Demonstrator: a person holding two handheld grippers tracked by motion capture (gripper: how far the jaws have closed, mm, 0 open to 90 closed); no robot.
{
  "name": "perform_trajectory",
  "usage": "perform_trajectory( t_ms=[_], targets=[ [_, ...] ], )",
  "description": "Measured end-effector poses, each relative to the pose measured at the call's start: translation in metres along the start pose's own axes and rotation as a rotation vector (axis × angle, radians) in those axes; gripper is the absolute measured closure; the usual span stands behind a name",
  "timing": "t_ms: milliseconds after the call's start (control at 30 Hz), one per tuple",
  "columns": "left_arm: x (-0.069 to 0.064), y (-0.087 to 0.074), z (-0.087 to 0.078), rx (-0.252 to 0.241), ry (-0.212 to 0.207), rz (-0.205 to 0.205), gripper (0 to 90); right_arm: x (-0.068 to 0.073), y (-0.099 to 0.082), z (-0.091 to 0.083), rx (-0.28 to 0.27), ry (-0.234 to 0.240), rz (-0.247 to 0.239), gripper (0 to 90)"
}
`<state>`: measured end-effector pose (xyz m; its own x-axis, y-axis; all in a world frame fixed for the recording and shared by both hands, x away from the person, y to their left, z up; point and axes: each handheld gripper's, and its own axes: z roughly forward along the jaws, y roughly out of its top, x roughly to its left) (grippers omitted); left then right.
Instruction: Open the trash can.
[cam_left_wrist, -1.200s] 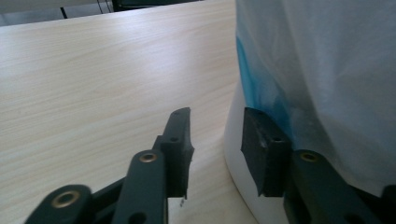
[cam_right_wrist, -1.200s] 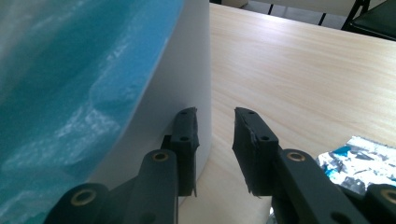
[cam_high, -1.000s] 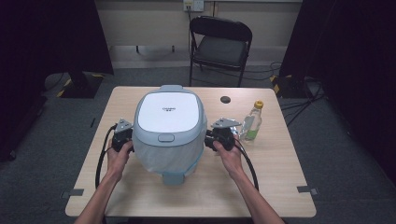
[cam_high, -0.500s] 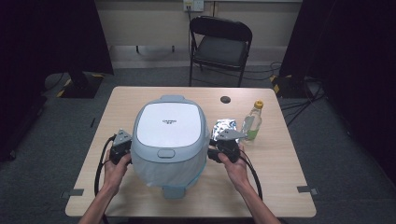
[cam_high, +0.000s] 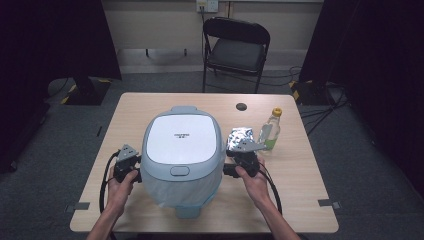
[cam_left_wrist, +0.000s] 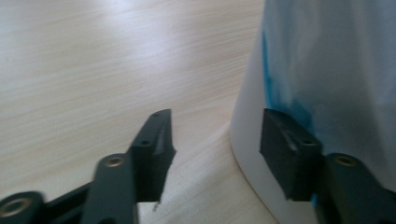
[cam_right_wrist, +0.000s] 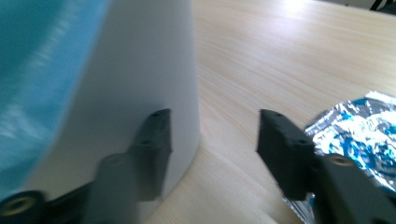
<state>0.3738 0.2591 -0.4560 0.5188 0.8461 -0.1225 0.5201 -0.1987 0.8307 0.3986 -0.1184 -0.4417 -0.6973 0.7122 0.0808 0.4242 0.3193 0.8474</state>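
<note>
A big pale blue cooker with a white lid (cam_high: 181, 150) stands in the middle of the wooden table (cam_high: 310, 200). My left gripper (cam_high: 139, 172) is at its left flank and my right gripper (cam_high: 226, 170) at its right flank, each in a hand. In the left gripper view the jaws (cam_left_wrist: 215, 135) stand apart, with the cooker's wall (cam_left_wrist: 327, 70) by the right jaw and bare table in the gap. In the right gripper view the jaws (cam_right_wrist: 212, 135) are apart too, the cooker's wall (cam_right_wrist: 116, 70) behind the left jaw. Both pairs have just been opening; neither presses on anything.
A crumpled foil packet (cam_high: 240, 137) lies just beyond my right gripper, also in the right gripper view (cam_right_wrist: 359, 126). A clear bottle with a yellow cap (cam_high: 271, 131) stands to its right. A small black disc (cam_high: 241, 106) sits near the far edge. A folding chair (cam_high: 235, 50) is behind the table.
The cooker and both hands have come toward the table's near edge. The foil packet now lies uncovered beyond the right hand.
</note>
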Motion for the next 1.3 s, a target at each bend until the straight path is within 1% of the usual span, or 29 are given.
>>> perform_trajectory(
  t_ms=[33,67,100,167,233,300,333,367,400,433,467,500,533,567,633,733,767,800,833,900,933,967,1000,1033,1067,1133,1167,1233,1300],
  targets=[
    [0.003,-0.002,0.000,0.019,-0.004,-0.015,31.4,-0.001,0.000,0.001,0.019,-0.004,-0.002,33.1],
    [0.007,-0.004,0.001,0.024,-0.018,-0.040,28.9,-0.002,-0.001,0.002,0.050,-0.004,-0.011,29.6],
    [0.011,-0.006,0.000,0.023,-0.018,-0.054,29.4,-0.004,-0.002,0.003,0.063,-0.010,-0.016,30.0],
    [0.019,-0.010,0.000,0.033,0.014,-0.072,29.0,-0.009,-0.003,0.003,0.082,-0.024,-0.004,30.0],
    [0.025,-0.013,0.001,0.043,0.017,-0.078,27.9,-0.013,-0.003,0.001,0.094,-0.029,-0.001,30.0],
    [0.031,-0.017,0.003,0.075,0.072,-0.050,27.4,-0.016,-0.004,-0.002,0.100,-0.043,-0.002,29.9],
    [0.035,-0.020,0.005,0.111,0.114,-0.028,27.4,-0.018,-0.004,-0.004,0.096,-0.036,0.012,28.4],
    [0.038,-0.022,0.007,0.124,0.122,-0.023,27.4,-0.020,-0.005,-0.005,0.091,-0.044,0.047,26.7],
    [0.041,-0.025,0.008,0.128,0.118,-0.028,27.4,-0.021,-0.005,-0.005,0.106,-0.050,0.051,27.2],
    [0.043,-0.027,0.010,0.145,0.129,-0.024,27.4,-0.021,-0.006,-0.006,0.117,-0.052,0.039,27.2],
    [0.044,-0.029,0.011,0.155,0.136,-0.017,27.4,-0.022,-0.006,-0.008,0.114,-0.035,0.039,27.6],
    [0.044,-0.030,0.012,0.169,0.149,0.001,27.4,-0.023,-0.006,-0.008,0.106,-0.017,0.046,29.2],
    [0.044,-0.030,0.013,0.175,0.154,0.012,27.2,-0.024,-0.005,-0.010,0.099,-0.009,0.044,30.9],
    [0.044,-0.031,0.015,0.183,0.164,0.017,26.9,-0.024,-0.004,-0.012,0.094,-0.013,0.048,31.5],
    [0.046,-0.033,0.016,0.175,0.163,0.029,24.4,-0.027,0.000,-0.017,0.086,0.000,0.046,32.2],
    [0.048,-0.035,0.016,0.160,0.162,0.035,22.5,-0.029,0.004,-0.026,0.060,-0.022,0.040,31.7],
    [0.049,-0.036,0.016,0.152,0.164,0.037,19.5,-0.033,0.007,-0.034,0.044,-0.035,0.042,32.2],
    [0.049,-0.036,0.016,0.152,0.168,0.039,19.5,-0.033,0.007,-0.034,0.044,-0.035,0.042,32.2],
    [0.050,-0.037,0.016,0.147,0.162,0.031,18.9,-0.034,0.009,-0.036,0.044,-0.035,0.043,33.3],
    [0.050,-0.037,0.016,0.149,0.160,0.031,18.3,-0.037,0.012,-0.043,0.026,-0.008,0.046,42.5],
    [0.050,-0.037,0.016,0.149,0.159,0.030,18.2,-0.039,0.015,-0.048,0.005,0.015,0.043,44.7],
    [0.050,-0.037,0.016,0.149,0.160,0.031,18.2,-0.041,0.018,-0.052,-0.016,0.026,0.046,46.4],
    [0.050,-0.037,0.016,0.149,0.159,0.030,18.1,-0.041,0.021,-0.057,-0.035,0.043,0.040,48.9],
    [0.050,-0.037,0.016,0.149,0.160,0.030,18.0,-0.041,0.027,-0.065,-0.071,0.068,0.041,51.1],
    [0.050,-0.037,0.017,0.150,0.159,0.030,18.0,-0.041,0.027,-0.065,-0.071,0.068,0.041,51.1],
    [0.050,-0.037,0.017,0.149,0.159,0.030,18.0,-0.038,0.033,-0.072,-0.093,0.104,0.038,52.8],
    [0.050,-0.037,0.017,0.149,0.159,0.030,18.0,-0.035,0.037,-0.076,-0.092,0.117,0.035,52.8],
    [0.050,-0.037,0.017,0.149,0.161,0.030,18.0,-0.031,0.043,-0.083,-0.107,0.138,0.028,53.2],
    [0.050,-0.037,0.017,0.149,0.159,0.030,18.0,-0.028,0.049,-0.091,-0.126,0.154,0.020,55.7]
  ],
)
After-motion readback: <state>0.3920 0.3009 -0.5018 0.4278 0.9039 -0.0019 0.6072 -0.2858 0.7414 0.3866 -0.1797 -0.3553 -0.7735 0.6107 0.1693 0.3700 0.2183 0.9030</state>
